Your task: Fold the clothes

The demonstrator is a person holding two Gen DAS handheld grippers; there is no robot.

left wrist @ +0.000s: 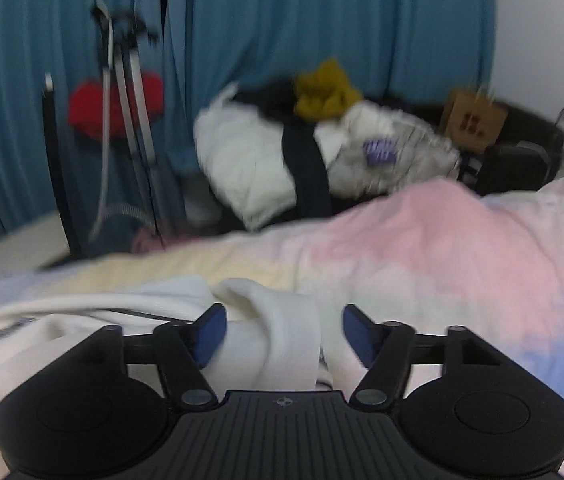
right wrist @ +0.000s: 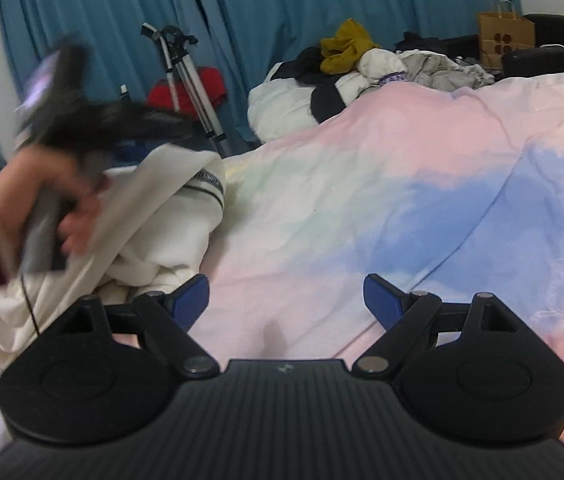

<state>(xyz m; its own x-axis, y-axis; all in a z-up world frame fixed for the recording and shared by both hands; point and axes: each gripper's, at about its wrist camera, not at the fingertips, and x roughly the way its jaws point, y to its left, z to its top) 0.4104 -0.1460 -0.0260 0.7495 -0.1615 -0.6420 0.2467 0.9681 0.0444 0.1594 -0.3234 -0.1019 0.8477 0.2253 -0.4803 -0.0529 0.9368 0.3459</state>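
The cream garment (right wrist: 153, 220) lies bunched at the left side of the bed (right wrist: 402, 184), on the pastel pink-and-blue duvet. The left tool (left wrist: 284, 334) has a thick fold of that garment between its blue pads; the left pad seems to touch the cloth, but the picture is blurred and I cannot tell if the fold is truly gripped. In the right wrist view a hand (right wrist: 45, 196) with a dark red sleeve grips this tool's handle. Further right, the right tool (right wrist: 286, 300) hovers above bare duvet, spread wide and empty.
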